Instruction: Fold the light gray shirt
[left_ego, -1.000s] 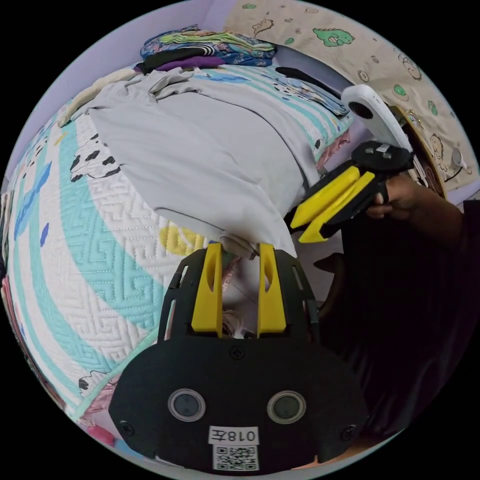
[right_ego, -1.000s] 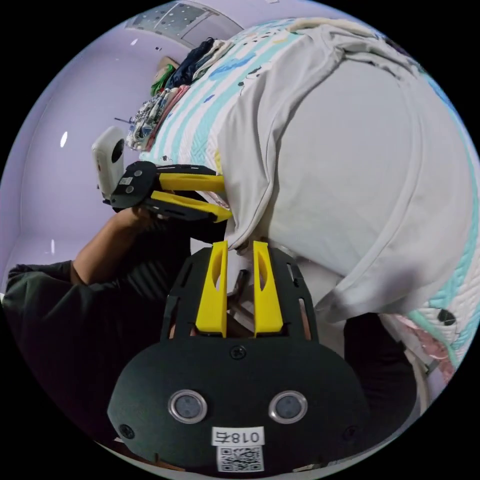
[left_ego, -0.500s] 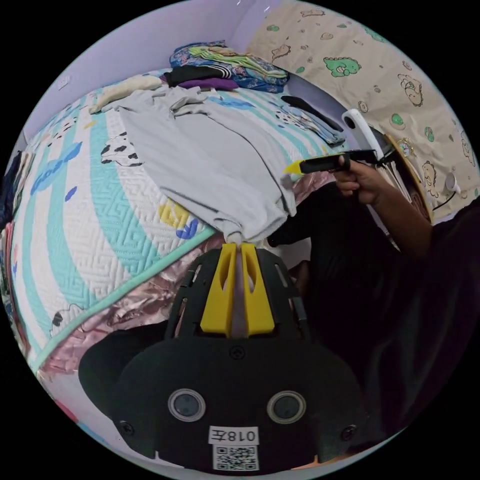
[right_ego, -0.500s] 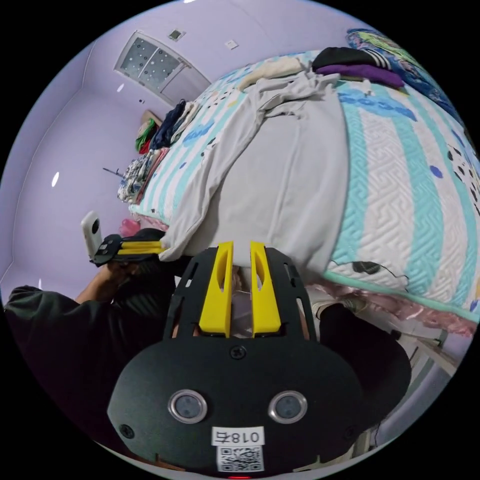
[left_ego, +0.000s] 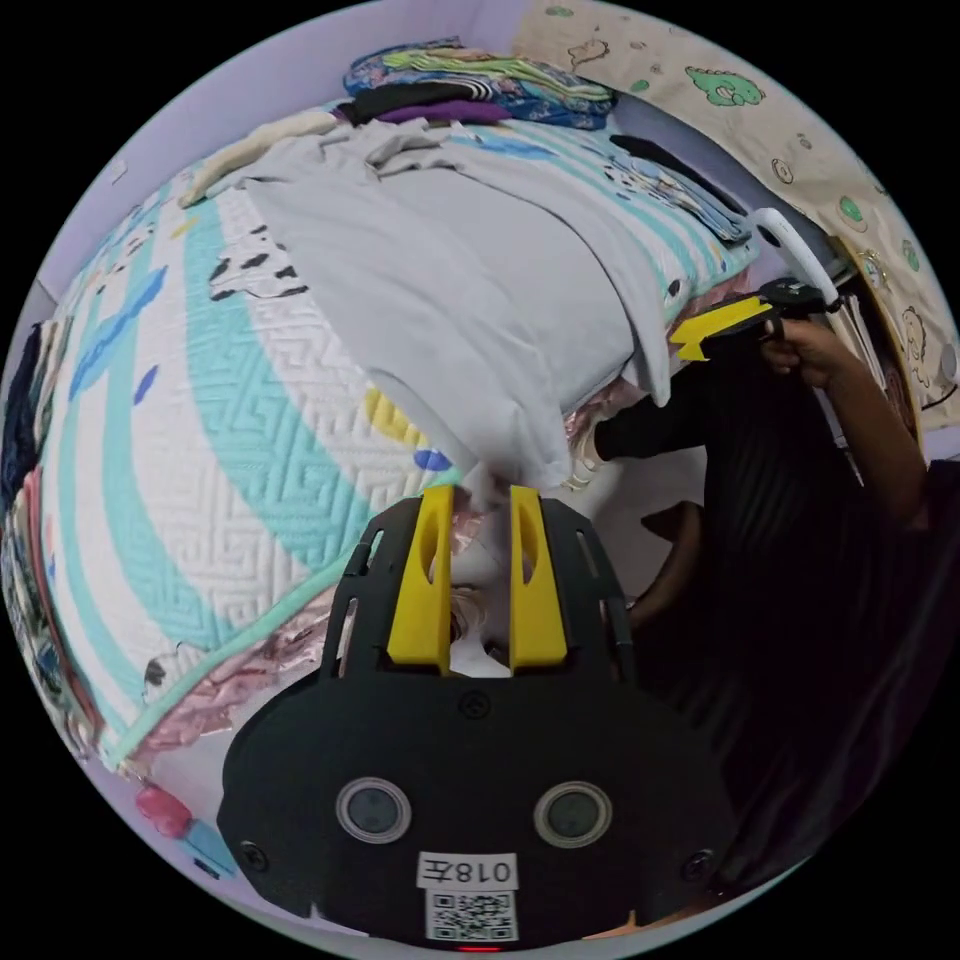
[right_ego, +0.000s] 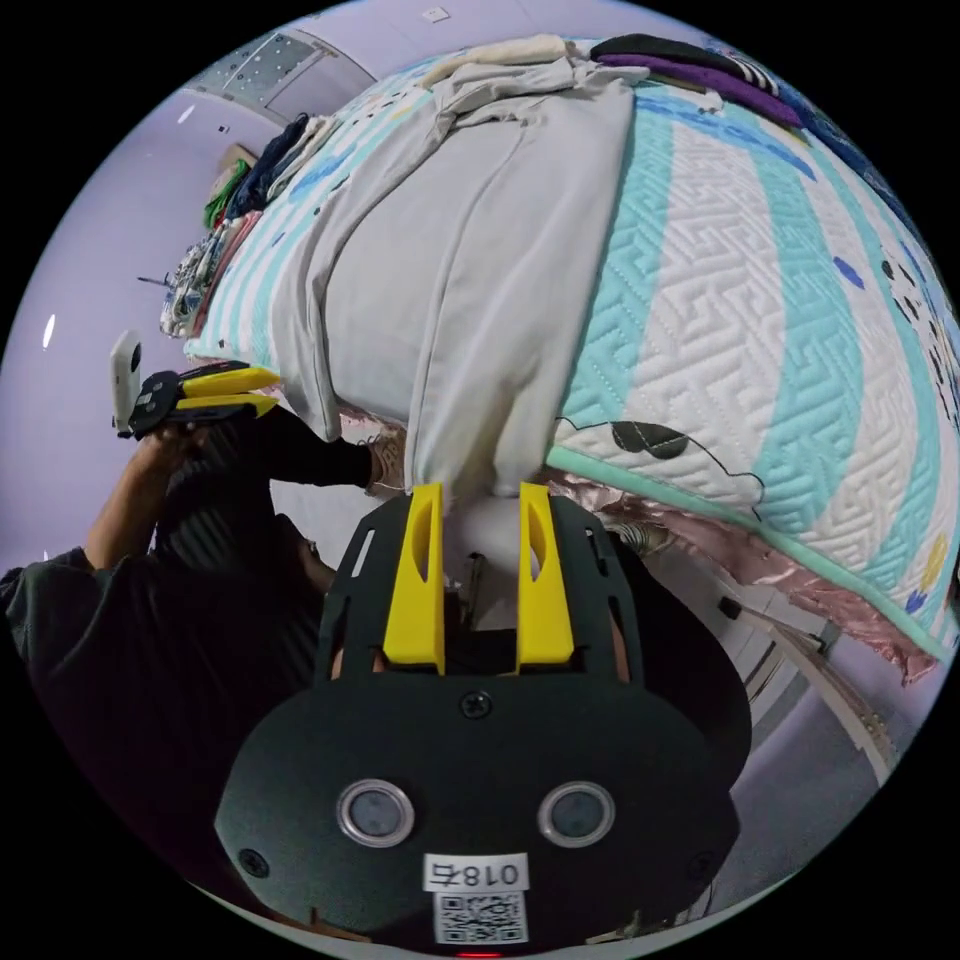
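Observation:
The light gray shirt (left_ego: 450, 290) lies flat along the quilted bed, its hem hanging over the near edge. My left gripper (left_ego: 480, 495) is open, and one hem corner dangles just at its spread jaw tips without being pressed. In the right gripper view the shirt (right_ego: 470, 280) drapes over the bed edge, and its other hem corner hangs down to my open right gripper (right_ego: 480, 492). The right gripper (left_ego: 700, 335) also appears beside the shirt's far corner. In the right gripper view, the left gripper (right_ego: 245, 390) sits at the bed edge.
The bed carries a teal-and-white patterned quilt (left_ego: 200, 400) with a pink satin skirt (right_ego: 760, 560) below its edge. Folded clothes are stacked at the far end (left_ego: 480, 85), with more clothes along the side (right_ego: 250, 180). A person's arm (left_ego: 850, 380) and dark clothing stand close to the bed.
Half a second ago both grippers were narrowed on the hem corners; now both sets of jaws have spread and the corners hang loose. Both cameras have shifted nearer the bed edge.

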